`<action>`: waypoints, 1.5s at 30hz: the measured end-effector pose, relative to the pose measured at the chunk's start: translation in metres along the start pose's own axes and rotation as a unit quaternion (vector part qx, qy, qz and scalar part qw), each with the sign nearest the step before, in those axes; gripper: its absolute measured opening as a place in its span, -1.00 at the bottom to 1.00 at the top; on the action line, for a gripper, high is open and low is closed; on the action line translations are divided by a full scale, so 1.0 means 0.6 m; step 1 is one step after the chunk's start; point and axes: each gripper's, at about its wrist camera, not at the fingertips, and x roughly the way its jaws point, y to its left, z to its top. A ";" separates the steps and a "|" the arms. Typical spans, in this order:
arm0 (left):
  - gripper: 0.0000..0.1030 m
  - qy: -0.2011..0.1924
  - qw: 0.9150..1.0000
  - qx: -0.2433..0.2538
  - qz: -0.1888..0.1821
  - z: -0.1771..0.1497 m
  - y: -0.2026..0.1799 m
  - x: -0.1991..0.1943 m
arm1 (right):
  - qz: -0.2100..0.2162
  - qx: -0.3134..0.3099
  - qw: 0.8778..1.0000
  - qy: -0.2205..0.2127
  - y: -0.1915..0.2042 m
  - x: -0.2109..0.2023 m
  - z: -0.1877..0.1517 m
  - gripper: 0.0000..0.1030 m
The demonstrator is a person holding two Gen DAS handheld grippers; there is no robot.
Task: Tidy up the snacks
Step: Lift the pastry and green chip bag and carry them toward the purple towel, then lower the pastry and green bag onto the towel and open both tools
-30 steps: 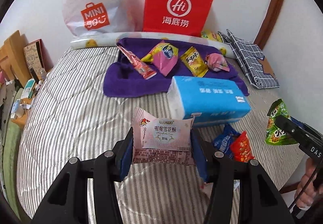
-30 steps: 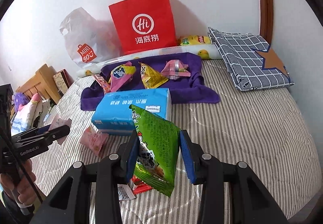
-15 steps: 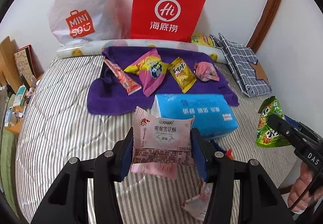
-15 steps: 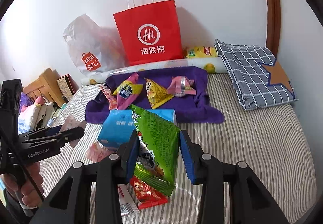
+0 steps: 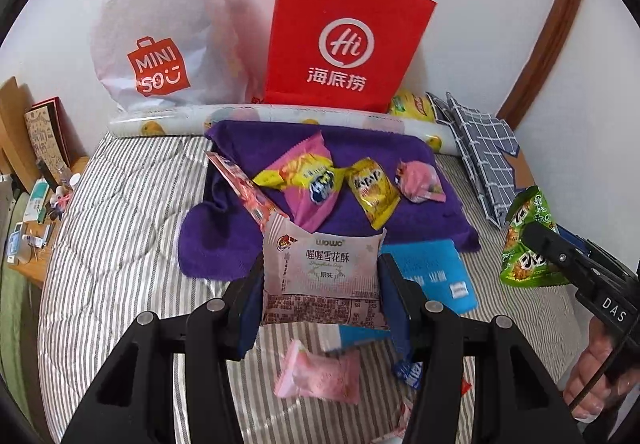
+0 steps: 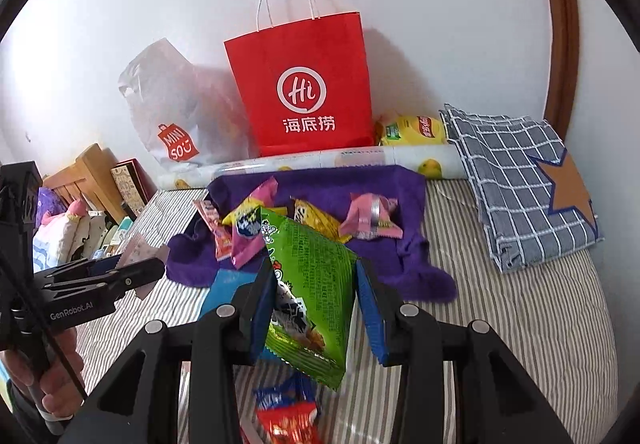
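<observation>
My left gripper (image 5: 322, 280) is shut on a pale pink snack packet (image 5: 322, 272), held above the striped bed. My right gripper (image 6: 316, 292) is shut on a green snack bag (image 6: 312, 288); the bag also shows in the left wrist view (image 5: 526, 244). A purple towel (image 5: 240, 248) lies ahead with several snacks on it: a pink-yellow bag (image 5: 308, 179), a yellow packet (image 5: 374, 191), a pink packet (image 5: 418, 183) and a red-pink stick pack (image 5: 244, 187). A blue tissue pack (image 5: 436, 268) lies in front of the towel, mostly hidden by the held packets.
A red paper bag (image 5: 344, 39) and a white plastic bag (image 5: 160, 35) stand against the wall. A checked cloth (image 6: 520, 179) lies at right. Loose snacks lie on the bed below the grippers: a pink one (image 5: 320, 376) and a red-blue one (image 6: 288, 408). A cluttered shelf (image 5: 36, 195) is at left.
Both grippers have risen and moved forward toward the purple towel, each still holding its packet. The tissue pack now lies lower in view, partly behind the packets.
</observation>
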 end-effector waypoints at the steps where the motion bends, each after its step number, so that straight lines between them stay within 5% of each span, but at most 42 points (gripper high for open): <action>1: 0.01 0.001 1.000 -0.002 -0.002 0.005 0.005 0.002 | 0.001 0.001 1.000 0.001 0.000 0.006 0.006 -0.27; 20: 0.02 0.006 0.999 -0.032 0.001 0.092 0.074 0.082 | 0.000 0.011 1.000 0.015 -0.025 0.128 0.080 -0.27; 30: 0.02 0.003 0.999 -0.044 0.023 0.122 0.099 0.134 | -0.006 0.018 0.999 0.027 -0.046 0.186 0.095 -0.27; 45: 0.03 0.014 0.999 -0.050 0.006 0.155 0.106 0.185 | -0.009 0.018 0.999 0.043 -0.051 0.252 0.102 -0.27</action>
